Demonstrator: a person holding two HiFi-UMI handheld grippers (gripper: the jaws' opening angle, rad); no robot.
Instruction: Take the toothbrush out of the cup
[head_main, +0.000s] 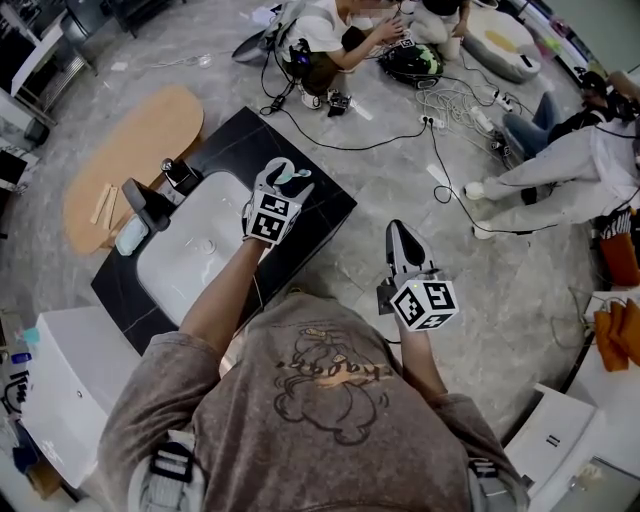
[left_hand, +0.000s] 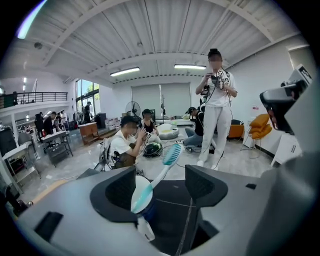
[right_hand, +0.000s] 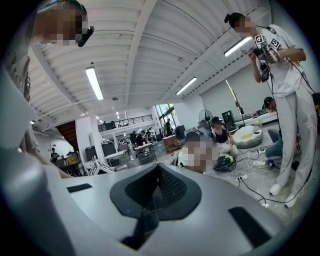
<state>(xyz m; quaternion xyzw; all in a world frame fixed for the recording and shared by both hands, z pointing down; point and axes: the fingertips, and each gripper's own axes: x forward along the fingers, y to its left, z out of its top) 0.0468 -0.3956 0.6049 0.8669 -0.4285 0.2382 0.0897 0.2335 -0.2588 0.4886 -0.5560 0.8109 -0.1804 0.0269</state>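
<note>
A teal and white toothbrush (left_hand: 164, 169) leans out of a small white-rimmed cup (left_hand: 141, 196), bristle head up and to the right. My left gripper (left_hand: 160, 187) is open around them; the cup sits close to the left jaw, with a gap to the right jaw. In the head view this left gripper (head_main: 284, 170) hovers over the black counter (head_main: 325, 207), and the teal toothbrush (head_main: 292, 176) shows between its fingers. My right gripper (right_hand: 157, 192) is shut and empty. Seen from the head view, the right gripper (head_main: 401, 238) hangs over the floor, right of the counter.
A white sink basin (head_main: 195, 250) with a dark faucet (head_main: 146, 206) is set in the counter's left part. An oval wooden table (head_main: 130, 150) stands behind it. People sit on the floor among cables (head_main: 440, 110) farther off, and one person stands ahead.
</note>
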